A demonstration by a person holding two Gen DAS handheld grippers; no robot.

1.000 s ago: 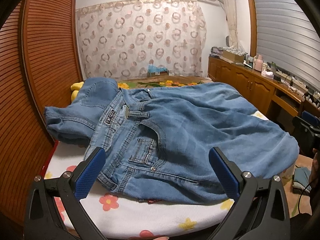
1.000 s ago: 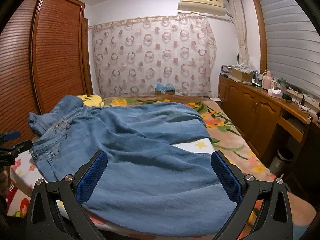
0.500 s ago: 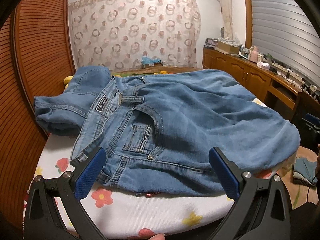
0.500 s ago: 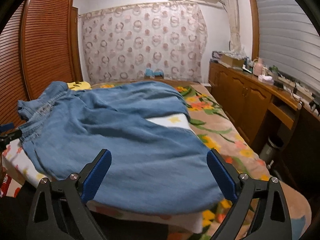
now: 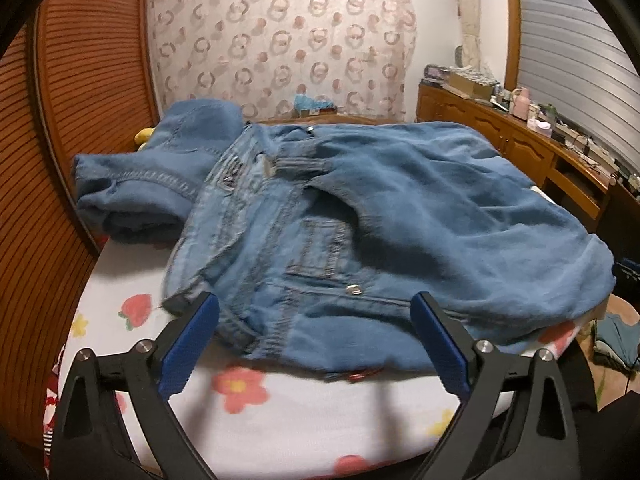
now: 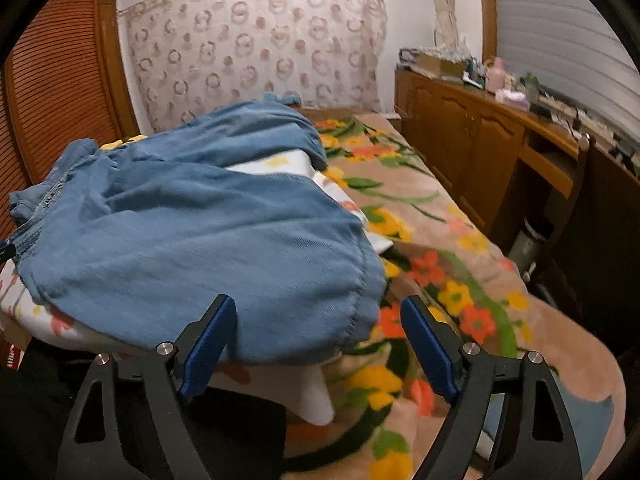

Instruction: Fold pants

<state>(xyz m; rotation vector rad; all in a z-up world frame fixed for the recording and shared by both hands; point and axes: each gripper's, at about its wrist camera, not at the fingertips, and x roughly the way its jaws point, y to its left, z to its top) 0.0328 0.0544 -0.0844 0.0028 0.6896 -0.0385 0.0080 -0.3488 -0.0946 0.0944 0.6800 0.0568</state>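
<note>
Left wrist view: the left gripper stands wide open and holds nothing. The pants, blue denim jeans, lie spread on the bed directly ahead of the fingers. The waistband end lies nearest, its lower edge between the two blue pads and just beyond them. A front pocket with a metal rivet sits ahead, slightly right of centre. One leg is bunched up ahead and to the left, by the wooden louvred wardrobe. The white flowered sheet shows below the fingertips.

Right wrist view: the right gripper is open at a moderate spread, narrower than the left one, and holds nothing. The hem of a pant leg lies between the fingertips and just ahead, its stitched edge curving toward the right finger. The rest of the denim extends ahead and left. A floral blanket covers the bed ahead and right; a wooden cabinet stands farther right.
</note>
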